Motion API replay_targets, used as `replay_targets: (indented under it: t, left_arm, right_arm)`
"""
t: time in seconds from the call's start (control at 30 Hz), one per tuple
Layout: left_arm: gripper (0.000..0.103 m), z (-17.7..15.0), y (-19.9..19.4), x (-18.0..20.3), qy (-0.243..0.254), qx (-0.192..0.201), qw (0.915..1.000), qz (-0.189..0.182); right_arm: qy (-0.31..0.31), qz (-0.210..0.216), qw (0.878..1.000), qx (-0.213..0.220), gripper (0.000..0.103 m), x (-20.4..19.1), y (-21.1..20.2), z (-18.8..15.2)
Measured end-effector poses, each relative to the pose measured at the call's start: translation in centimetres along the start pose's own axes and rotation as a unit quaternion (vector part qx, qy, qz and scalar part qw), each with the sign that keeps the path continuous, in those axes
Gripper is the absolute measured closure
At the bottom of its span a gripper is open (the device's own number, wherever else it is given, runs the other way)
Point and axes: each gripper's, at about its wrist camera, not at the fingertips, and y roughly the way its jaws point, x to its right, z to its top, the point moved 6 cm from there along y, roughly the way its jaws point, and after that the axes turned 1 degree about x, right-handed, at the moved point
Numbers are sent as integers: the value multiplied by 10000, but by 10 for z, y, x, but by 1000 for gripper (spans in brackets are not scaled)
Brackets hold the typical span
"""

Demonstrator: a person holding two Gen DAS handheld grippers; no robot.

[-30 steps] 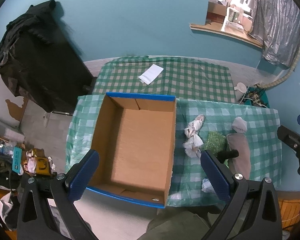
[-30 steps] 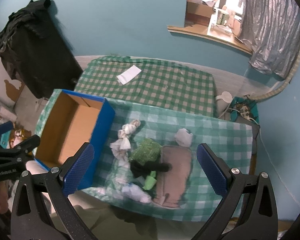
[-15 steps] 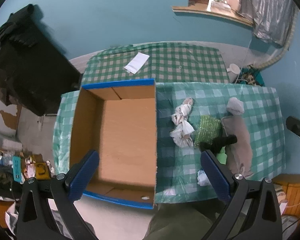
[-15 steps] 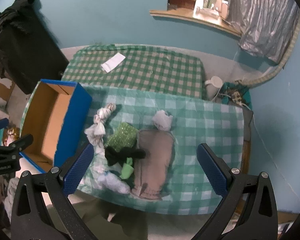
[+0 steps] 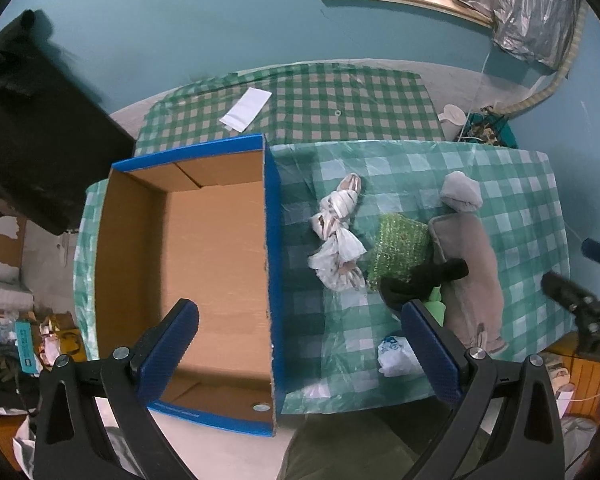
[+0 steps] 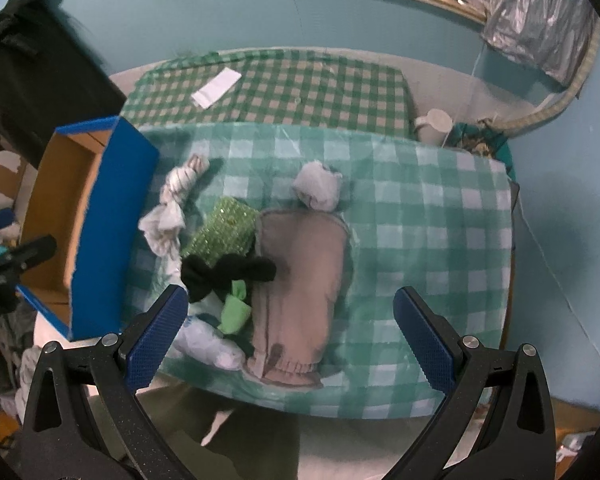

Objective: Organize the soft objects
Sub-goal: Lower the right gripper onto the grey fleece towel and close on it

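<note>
Cardboard box (image 5: 204, 264) with blue outer walls sits empty at table's left; soft items piled just right of it.
Left gripper (image 5: 300, 340) and right gripper (image 6: 290, 334) both spread wide, holding nothing, above the green checked tablecloth (image 6: 440, 208). Pile: white knotted cloth (image 5: 338, 236), sparkly green pouch (image 5: 400, 250), black sock (image 6: 228, 270), tan garment (image 6: 300, 284), grey sock ball (image 6: 318, 190), all touching or nearly.

Empty blue cardboard box (image 5: 204, 248) beside soft items (image 5: 400, 248) on checked tablecloth (image 5: 512, 184).
</note>
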Motion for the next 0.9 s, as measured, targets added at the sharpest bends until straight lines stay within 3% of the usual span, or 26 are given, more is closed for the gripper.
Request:
replay_targets:
  t: [0.23, 0.9]
  left_arm:
    - [1, 2, 23, 9, 0, -148, 9997, -214]
    - [1, 17, 82, 39, 438, -324, 9985, 43]
  right_arm:
    - [130, 15, 9991, -405, 1, 7, 41, -18]
    - [58, -98, 9958, -911, 1, 9, 115, -54]
